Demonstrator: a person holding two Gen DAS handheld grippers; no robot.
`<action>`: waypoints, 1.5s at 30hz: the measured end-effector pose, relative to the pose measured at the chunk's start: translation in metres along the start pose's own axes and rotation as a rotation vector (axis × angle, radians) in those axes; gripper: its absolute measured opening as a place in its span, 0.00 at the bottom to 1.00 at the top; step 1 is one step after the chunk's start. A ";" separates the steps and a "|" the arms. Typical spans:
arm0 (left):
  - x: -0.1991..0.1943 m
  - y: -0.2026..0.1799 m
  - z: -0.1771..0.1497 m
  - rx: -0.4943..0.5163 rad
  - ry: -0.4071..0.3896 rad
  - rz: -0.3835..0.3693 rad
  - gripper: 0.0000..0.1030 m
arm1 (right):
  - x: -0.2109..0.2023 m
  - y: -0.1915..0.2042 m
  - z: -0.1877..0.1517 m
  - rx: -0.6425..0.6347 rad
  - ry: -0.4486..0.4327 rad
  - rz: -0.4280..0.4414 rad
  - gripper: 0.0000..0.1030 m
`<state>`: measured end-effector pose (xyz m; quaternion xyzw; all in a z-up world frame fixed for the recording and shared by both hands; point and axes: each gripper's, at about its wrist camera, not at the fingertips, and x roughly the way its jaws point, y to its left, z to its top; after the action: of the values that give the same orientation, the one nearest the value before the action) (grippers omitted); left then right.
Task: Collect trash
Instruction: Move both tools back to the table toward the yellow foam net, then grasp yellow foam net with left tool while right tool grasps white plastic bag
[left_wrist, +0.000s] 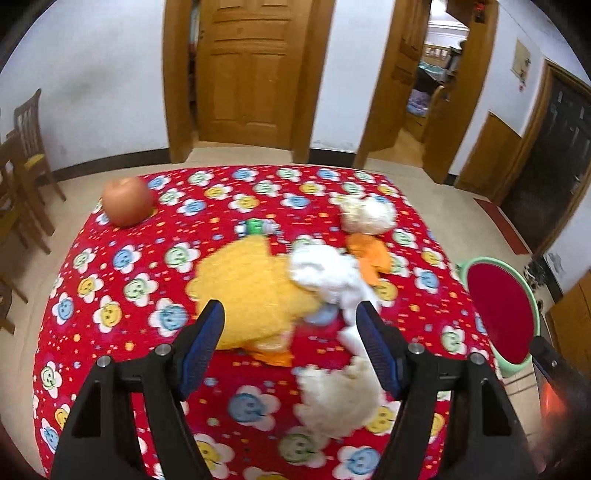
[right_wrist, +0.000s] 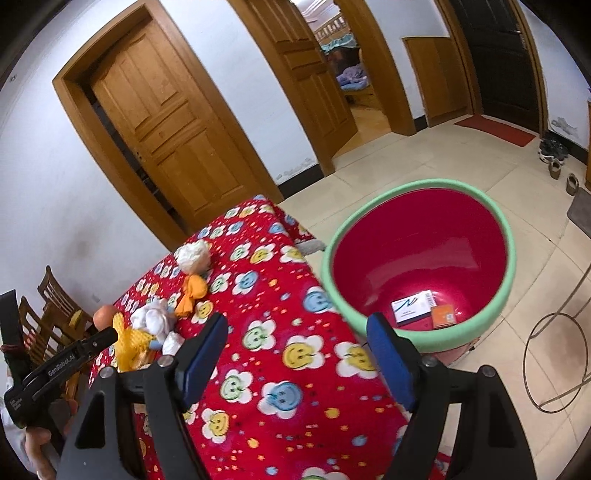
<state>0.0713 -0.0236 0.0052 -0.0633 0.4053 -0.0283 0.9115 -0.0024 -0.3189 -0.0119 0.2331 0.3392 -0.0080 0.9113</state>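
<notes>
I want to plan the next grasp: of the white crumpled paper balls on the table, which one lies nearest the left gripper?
The cream-white wad right beside the left gripper's right finger; the other two white wads lie farther across the cloth.

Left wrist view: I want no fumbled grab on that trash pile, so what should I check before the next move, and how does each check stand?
1. Left gripper open: ok, fingers spread wide.
2. Nothing held already: ok, both grippers empty.
3. Target between the fingers: not ok, the white tissue wad sits by the right finger, off centre.
4. Non-trash clear of the grab: not ok, the yellow cloth lies under the tissue.
5. Bin ready: ok, open, beside the table, two small boxes inside.
6. Right gripper out of the way: ok, open above the table near the bin.
</notes>
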 end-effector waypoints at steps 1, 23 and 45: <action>0.002 0.005 0.000 -0.008 0.001 0.005 0.71 | 0.003 0.003 -0.001 -0.004 0.005 0.002 0.78; 0.045 0.049 -0.007 -0.102 0.082 -0.093 0.57 | 0.050 0.067 -0.021 -0.137 0.130 0.033 0.78; 0.010 0.072 -0.011 -0.154 0.011 -0.178 0.18 | 0.089 0.111 -0.043 -0.247 0.254 0.082 0.67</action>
<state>0.0700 0.0453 -0.0193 -0.1686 0.4043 -0.0782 0.8956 0.0585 -0.1886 -0.0489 0.1323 0.4402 0.1006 0.8824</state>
